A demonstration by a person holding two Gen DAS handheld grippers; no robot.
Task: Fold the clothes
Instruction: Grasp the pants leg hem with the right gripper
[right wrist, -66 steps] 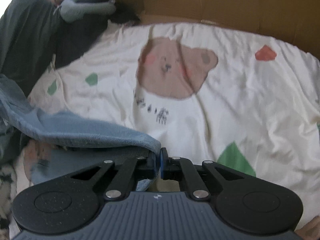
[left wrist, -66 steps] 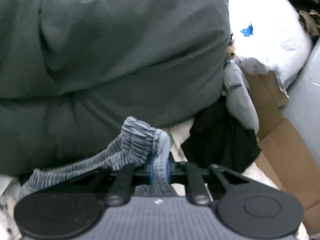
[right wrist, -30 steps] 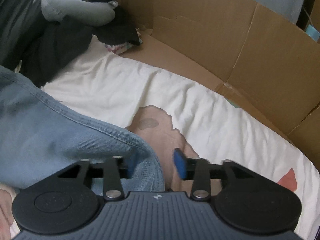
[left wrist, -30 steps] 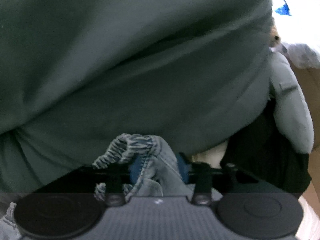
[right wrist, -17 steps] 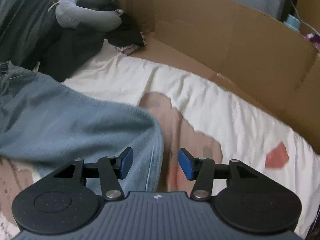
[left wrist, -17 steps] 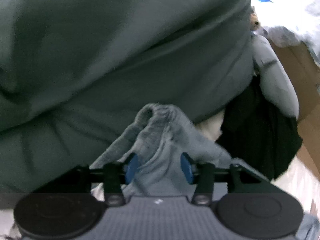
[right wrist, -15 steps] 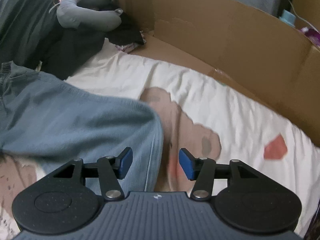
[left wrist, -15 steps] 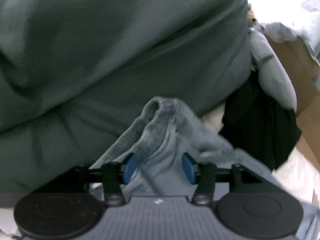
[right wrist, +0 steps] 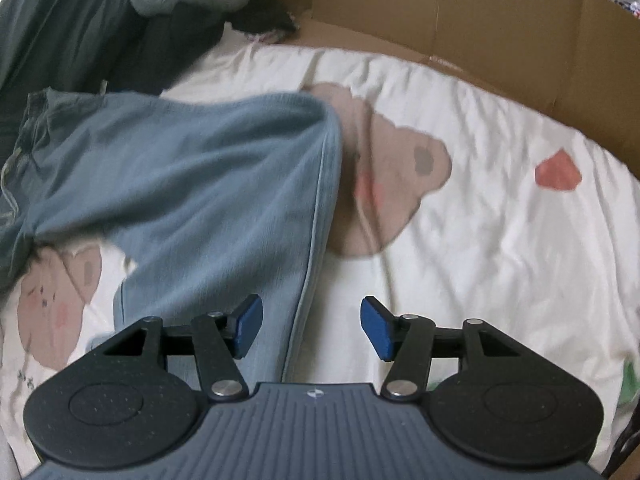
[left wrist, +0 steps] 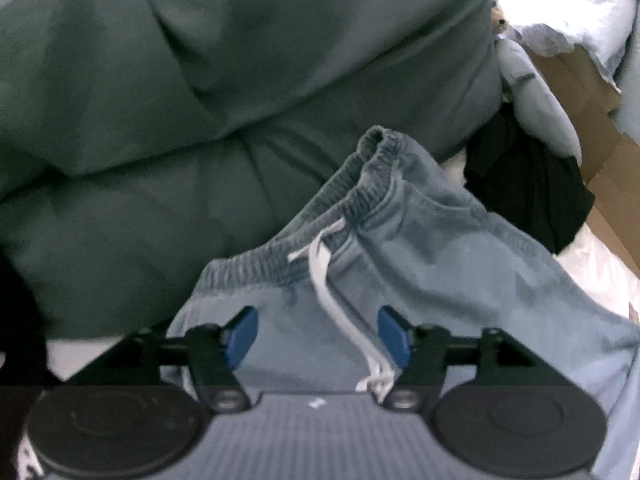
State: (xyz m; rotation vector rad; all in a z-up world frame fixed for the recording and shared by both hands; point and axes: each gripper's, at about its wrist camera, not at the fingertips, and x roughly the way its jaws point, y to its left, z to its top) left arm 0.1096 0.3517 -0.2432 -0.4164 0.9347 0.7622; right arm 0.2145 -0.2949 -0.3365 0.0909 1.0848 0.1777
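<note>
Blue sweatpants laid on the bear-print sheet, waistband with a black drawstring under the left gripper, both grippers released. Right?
Not quite: the drawstring is white, not black, as the left wrist view shows. The rest holds. The blue sweatpants lie on the bear-print sheet, the waistband sits ahead of the left gripper, and neither it nor the right gripper pinches cloth; both sets of jaws are opening.

1. We are seeing the trousers [left wrist: 432, 264] showing as soft, matt blue cloth with a ribbed waistband.
2. The sheet [right wrist: 480, 240] is lying as matt, creased cream cotton.
3. The cardboard [right wrist: 460, 12] is looking dull brown.
4. The duvet [left wrist: 200, 80] is looking like smooth grey-green cloth.
</note>
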